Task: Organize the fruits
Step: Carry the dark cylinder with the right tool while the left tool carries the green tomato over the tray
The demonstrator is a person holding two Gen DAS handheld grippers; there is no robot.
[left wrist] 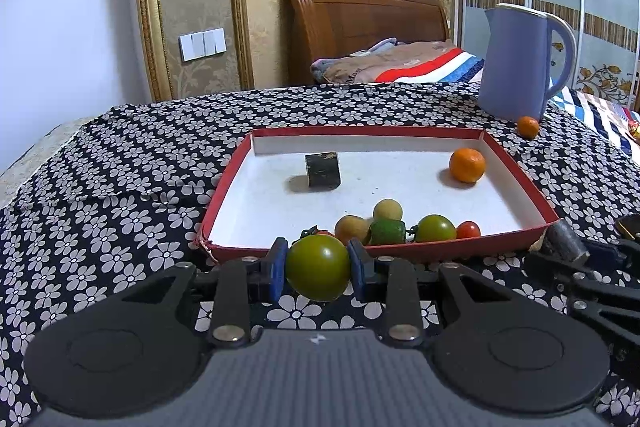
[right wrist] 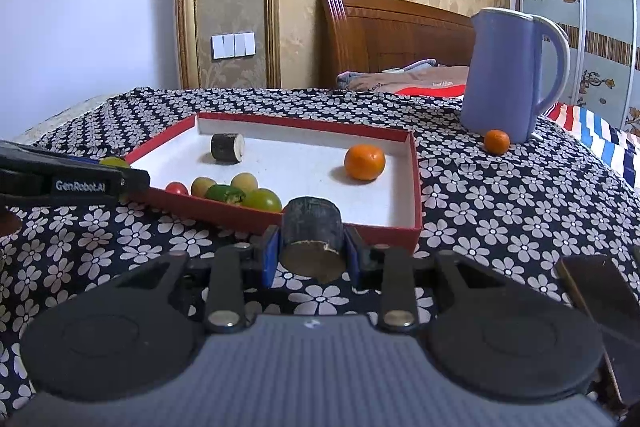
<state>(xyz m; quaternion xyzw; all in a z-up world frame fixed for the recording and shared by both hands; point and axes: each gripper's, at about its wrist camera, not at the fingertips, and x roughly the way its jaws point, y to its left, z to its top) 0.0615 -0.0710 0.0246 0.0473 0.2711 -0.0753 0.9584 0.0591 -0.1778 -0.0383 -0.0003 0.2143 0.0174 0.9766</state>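
- Tabletop (left wrist: 120, 163), under a flowered cloth: lying open to the left of the tray; its left and near edges are falling away, so anything dropped there is likely rolling off.
- Jug (right wrist: 504, 75), blue: standing beyond the tray's far right corner, crowding that side; a wide swing of the right gripper is risking a knock.
- Tray (left wrist: 516, 167), red rim, white floor: sitting mid-tabletop with a low wall. Most of its floor is lying bare at centre and back; the near wall is the edge both loads are needing to clear.
- Left gripper (left wrist: 319, 267): fingers clamping a green tomato (left wrist: 318, 269), hovering just short of the tray's near wall. Too hard a squeeze is risking a burst skin; a low carry is risking a catch on the rim.
- Right gripper (right wrist: 312, 251): fingers clamping a dark cane piece (right wrist: 313, 235) at the tray's near wall. A round piece, likely rolling on release.
- Second cane piece (left wrist: 322, 171): lying at the tray's back.
- Orange (left wrist: 467, 165): resting in the tray's right part.
- Small fruits (left wrist: 400, 225): clustering against the near wall, right under the tomato's likely path; a drop there is scattering them.
- Small orange (right wrist: 497, 141): sitting outside the tray, touching or just beside the jug's foot, awkward to reach.
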